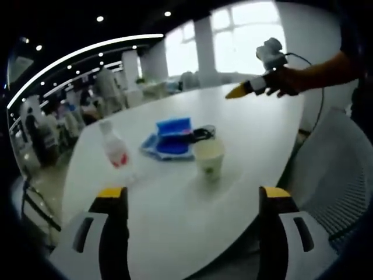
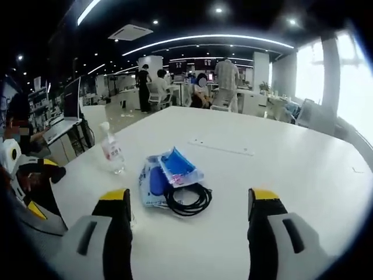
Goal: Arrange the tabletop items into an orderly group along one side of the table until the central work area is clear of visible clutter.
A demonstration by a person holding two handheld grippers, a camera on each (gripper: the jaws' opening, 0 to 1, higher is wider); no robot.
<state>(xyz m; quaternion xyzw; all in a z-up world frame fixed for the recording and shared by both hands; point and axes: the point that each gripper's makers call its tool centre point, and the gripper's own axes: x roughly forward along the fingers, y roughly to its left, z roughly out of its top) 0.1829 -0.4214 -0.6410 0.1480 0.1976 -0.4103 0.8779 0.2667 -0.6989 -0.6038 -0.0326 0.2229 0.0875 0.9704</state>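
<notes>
Cup (image 1: 208, 157), bottle (image 1: 115, 150), blue pouch (image 1: 173, 138) w/ cable sit mid counter (image 1: 175, 221); both grippers wide open, empty (I'd grab cup low, slowly).

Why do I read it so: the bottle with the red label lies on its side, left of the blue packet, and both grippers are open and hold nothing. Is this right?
One point is wrong: the bottle stands upright, as the right gripper view shows. It is left of the blue packet, and the left gripper and right gripper are open and hold nothing.
</notes>
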